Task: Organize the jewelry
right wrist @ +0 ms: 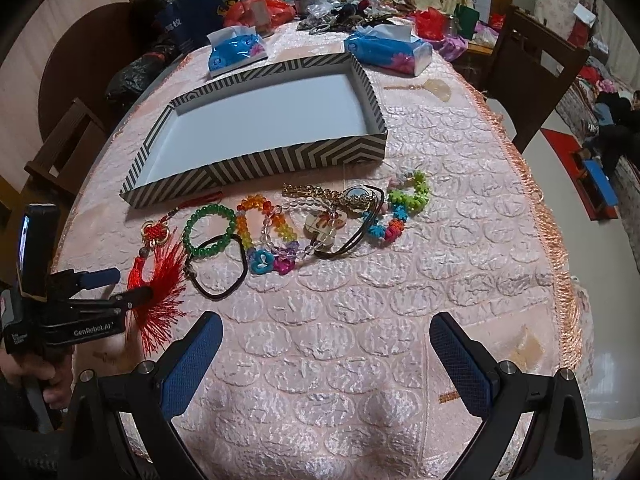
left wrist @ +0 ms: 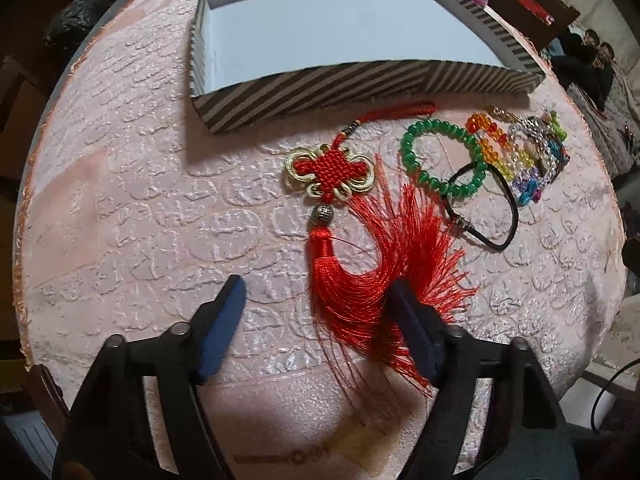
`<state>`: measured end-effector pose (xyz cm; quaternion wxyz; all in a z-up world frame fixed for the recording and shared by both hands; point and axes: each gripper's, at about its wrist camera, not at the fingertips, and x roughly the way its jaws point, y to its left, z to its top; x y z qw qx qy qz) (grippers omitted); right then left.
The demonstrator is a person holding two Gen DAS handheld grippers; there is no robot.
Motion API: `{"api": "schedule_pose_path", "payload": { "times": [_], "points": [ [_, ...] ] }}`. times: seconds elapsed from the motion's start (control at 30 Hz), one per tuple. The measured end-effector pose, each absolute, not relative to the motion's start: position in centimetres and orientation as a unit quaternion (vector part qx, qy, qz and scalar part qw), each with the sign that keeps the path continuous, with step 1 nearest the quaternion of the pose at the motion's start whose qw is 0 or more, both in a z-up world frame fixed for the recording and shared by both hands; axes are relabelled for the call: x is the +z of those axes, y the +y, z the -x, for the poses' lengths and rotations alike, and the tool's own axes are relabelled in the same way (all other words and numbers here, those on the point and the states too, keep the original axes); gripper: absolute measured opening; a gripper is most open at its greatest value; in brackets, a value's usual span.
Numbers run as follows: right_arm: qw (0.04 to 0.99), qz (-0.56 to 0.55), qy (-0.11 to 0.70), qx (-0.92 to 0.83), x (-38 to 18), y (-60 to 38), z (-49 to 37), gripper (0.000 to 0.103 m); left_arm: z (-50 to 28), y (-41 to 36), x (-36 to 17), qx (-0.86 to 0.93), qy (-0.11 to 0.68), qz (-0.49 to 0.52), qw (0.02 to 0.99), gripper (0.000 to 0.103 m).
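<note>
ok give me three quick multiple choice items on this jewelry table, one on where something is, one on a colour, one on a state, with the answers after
1. Where does the red tassel ornament lie among the row of jewelry, seen from the right wrist?
A. at the left end
B. at the right end
C. inside the box

2. What colour is the round bead bracelet next to the tassel ornament?
A. white
B. green
C. black

3. What is in the striped box?
A. a necklace
B. two bracelets
C. nothing

Answers: 1 A, it lies leftmost, by the left tongs. 2 B, its beads are plain green. 3 C, only the bare white bottom shows.
</note>
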<state>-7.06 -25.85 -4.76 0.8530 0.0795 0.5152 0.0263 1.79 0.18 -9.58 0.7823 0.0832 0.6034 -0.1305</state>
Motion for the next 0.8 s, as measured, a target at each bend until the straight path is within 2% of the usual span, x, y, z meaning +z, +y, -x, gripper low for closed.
{"api": "schedule_pose_path", "payload": {
  "times": [0.07, 0.33, 0.53, 0.8],
  "points": [
    [0.852, -0.081, 0.517, 0.026, -4.9, -26.0, 6.9, 0.103, -1.9, -0.9, -10.0, -0.132, 0.606, -0.094, 0.779, 0.087],
    [0.854, -0.088, 0.512, 0.034, -4.9, -26.1, 6.8, 0.103, -2.1, -2.2, -10.0, -0.115, 0.607, -0.088, 0.782, 0.089],
    [0.856, -0.091, 0.507, 0.035, -4.8, -26.1, 6.5, 0.103, -2.8, -1.4, -4.1, -0.064, 0.551, -0.102, 0.826, 0.089],
    [0.864, -0.053, 0.499, 0.043, -3.7, -25.1, 6.4, 0.103, -2.7, -3.3, -0.8, -0.073, 0.545, -0.082, 0.831, 0.089]
  ]
}}
